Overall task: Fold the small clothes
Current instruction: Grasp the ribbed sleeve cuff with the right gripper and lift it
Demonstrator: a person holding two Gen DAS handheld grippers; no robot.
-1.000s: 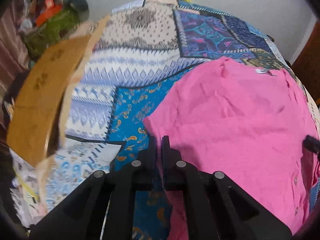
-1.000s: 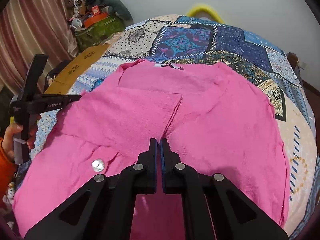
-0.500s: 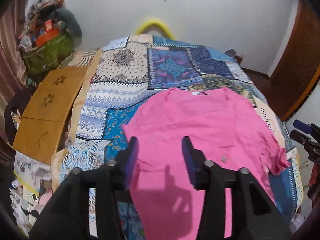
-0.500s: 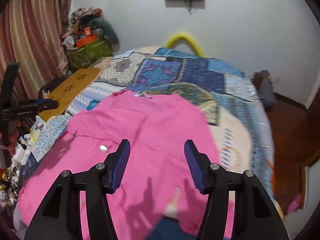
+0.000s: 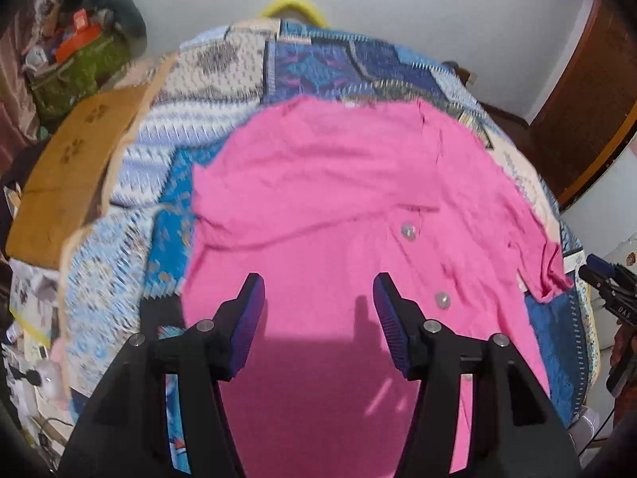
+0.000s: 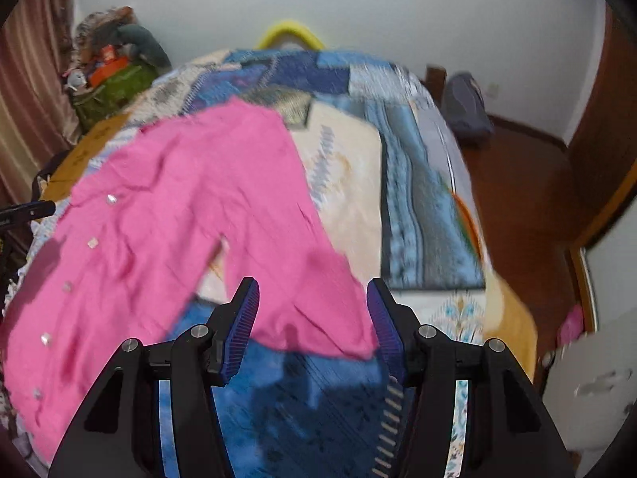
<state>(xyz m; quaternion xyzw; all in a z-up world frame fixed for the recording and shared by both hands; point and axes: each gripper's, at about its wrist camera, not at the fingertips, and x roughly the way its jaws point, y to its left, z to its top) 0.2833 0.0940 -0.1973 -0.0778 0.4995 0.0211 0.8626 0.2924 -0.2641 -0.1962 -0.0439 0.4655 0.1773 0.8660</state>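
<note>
Since a second ago we have lifted both grippers off the pink cardigan (image 5: 338, 183), and both sets of jaws have just been opening. Left gripper (image 5: 318, 298): jaws spread, nothing between them, above the cardigan's lower body. Cardigan lies flat on the patchwork bedspread (image 5: 131, 183), buttons up. Right gripper (image 6: 312, 302): jaws spread, empty, over the sleeve (image 6: 302, 279).
</note>
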